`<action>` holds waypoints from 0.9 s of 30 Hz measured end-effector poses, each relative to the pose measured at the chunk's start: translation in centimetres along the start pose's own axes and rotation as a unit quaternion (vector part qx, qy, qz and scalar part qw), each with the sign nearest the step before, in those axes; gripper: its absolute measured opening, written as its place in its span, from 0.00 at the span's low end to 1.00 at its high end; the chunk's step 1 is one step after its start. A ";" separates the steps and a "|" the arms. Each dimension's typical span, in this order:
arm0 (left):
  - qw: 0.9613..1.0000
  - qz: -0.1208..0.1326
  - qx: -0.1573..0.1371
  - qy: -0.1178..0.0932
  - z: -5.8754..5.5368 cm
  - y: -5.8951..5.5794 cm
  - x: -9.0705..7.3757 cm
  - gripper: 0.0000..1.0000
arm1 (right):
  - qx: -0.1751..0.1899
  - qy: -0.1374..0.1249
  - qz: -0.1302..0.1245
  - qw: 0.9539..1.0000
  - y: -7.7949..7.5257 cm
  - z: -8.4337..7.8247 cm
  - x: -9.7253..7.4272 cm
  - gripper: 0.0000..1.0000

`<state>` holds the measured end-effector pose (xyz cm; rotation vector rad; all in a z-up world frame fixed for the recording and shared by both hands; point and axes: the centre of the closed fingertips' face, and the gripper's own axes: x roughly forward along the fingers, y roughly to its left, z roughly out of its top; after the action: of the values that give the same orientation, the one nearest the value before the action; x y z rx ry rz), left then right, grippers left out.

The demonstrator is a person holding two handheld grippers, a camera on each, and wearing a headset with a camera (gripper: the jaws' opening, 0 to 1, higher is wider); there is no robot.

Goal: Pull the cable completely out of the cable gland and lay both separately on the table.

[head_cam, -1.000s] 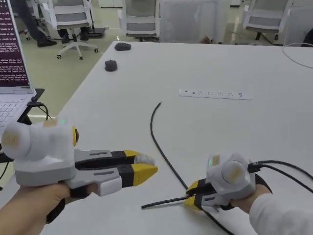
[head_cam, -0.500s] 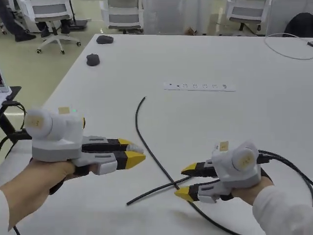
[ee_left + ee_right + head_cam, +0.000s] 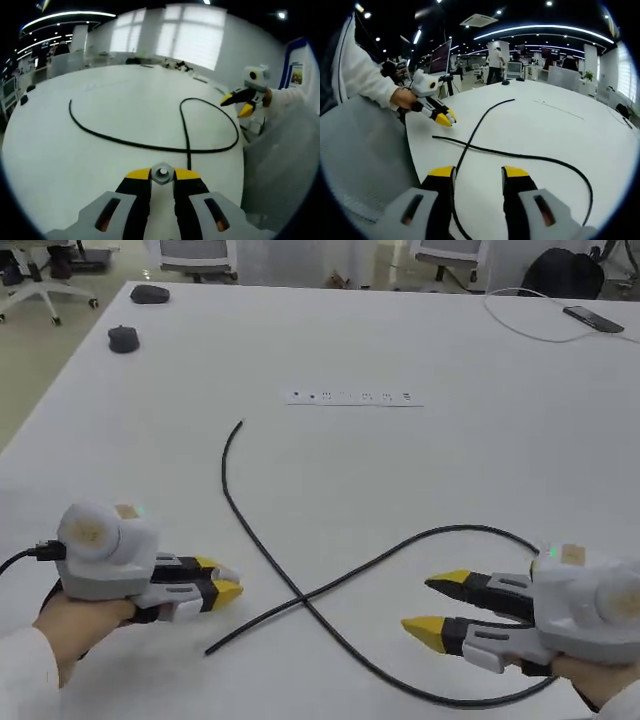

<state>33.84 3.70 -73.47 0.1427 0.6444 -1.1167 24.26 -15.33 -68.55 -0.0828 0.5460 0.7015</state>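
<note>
Pinched between the all-but-closed yellow-tipped jaws of the left gripper: a small pale-grey hexagonal cable gland, round bore facing the left gripper view, nothing threaded through it. Left gripper low over the near left part of the broad white worktop; whether resting on the surface or just above it, impossible to tell.

Long thin black cable loose on the worktop, in no grip. One end far out toward the middle, short of a flat white socket strip. From there a run back toward the person, then a wide loop round the right side, crossing over itself between the two grippers. Other end free on the worktop near the left gripper's tips, apart from the cable gland.

Right gripper at the near right, jaws spread wide and empty, tips pointing into the loop, near side of the loop passing just beneath.

Far back on the left, a dark computer mouse and a second mouse behind it. At the far right corner, a dark flat phone beside a thin white lead.
</note>
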 end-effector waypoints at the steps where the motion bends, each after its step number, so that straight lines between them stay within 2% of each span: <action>1: 1.000 0.003 0.002 0.006 -0.4 0.1 0.1 0.17 | 0.003 0.001 -0.009 1.000 -0.4 -0.4 -0.4 0.38; 4: 1.000 0.014 0.006 0.018 -1.1 0.4 0.2 0.17 | 0.019 0.001 -0.025 1.000 -1.1 -1.2 -1.1 0.38; 5: 1.000 0.021 0.008 0.018 -1.3 0.6 0.2 0.17 | 0.023 -0.001 -0.029 0.999 -1.3 -1.3 -1.2 0.38; 8: 1.000 0.021 0.007 0.020 -1.5 0.5 0.3 0.17 | 0.036 -0.003 -0.041 0.998 -1.7 -1.6 -1.4 0.38; 9: 0.999 0.022 0.012 0.025 -1.8 0.4 0.3 0.17 | 0.038 -0.004 -0.042 0.998 -1.7 -1.6 -1.4 0.38; 12: 1.000 0.023 0.010 0.019 -1.6 0.6 0.3 0.17 | 0.040 -0.006 -0.042 0.998 -1.7 -1.6 -1.4 0.38; 18: 0.999 0.034 0.019 0.025 -1.8 0.7 0.0 0.19 | 0.034 -0.007 -0.038 0.999 -1.5 -1.3 -1.5 0.38; 23: 0.999 0.039 0.012 0.021 -1.4 0.7 -0.9 0.25 | 0.035 -0.004 -0.035 0.999 -1.6 -1.0 -1.9 0.40; 27: 0.999 0.042 0.011 0.007 0.0 0.7 -3.2 0.29 | 0.037 0.004 -0.029 0.999 -1.6 -0.8 -2.3 0.44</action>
<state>33.58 6.50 -71.86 0.1956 0.6331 -1.0441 23.46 -18.07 -68.21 -0.0329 0.5736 0.6247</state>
